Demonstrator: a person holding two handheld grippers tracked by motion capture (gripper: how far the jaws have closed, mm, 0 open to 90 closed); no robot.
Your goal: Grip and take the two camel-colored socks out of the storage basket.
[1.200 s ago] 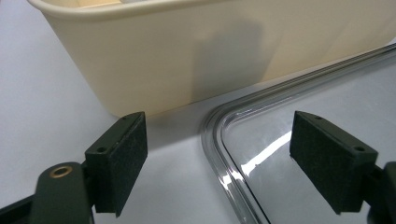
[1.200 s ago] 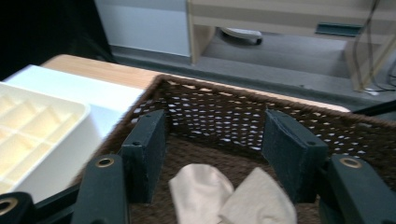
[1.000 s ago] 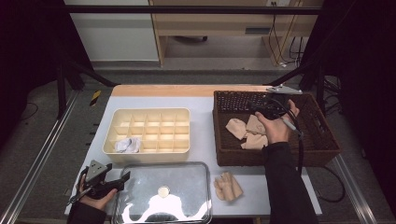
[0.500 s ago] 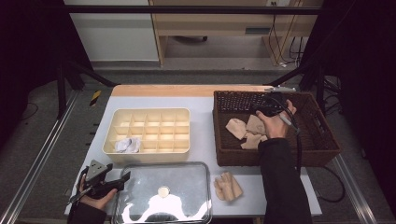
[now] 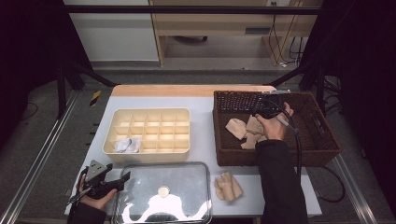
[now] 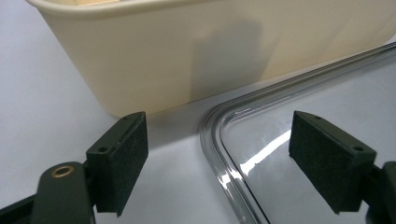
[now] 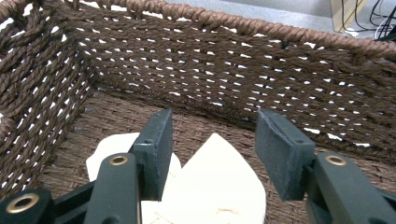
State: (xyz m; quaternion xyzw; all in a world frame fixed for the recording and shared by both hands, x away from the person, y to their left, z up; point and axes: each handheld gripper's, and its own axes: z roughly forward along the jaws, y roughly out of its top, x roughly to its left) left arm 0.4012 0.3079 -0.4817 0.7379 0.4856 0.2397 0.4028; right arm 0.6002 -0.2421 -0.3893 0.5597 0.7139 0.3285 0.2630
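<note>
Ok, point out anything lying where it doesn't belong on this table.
One beige folded cloth lies loose on the table, in front of the wicker basket, while the other beige pieces sit inside it. The clear lid rests flat on the table rather than on the divided cream tray. Nothing looks spilled or broken.

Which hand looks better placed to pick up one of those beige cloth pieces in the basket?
The right. The right gripper is inside the wicker basket, its jaws just closing around a beige cloth piece. The left gripper rests by the clear lid.
</note>
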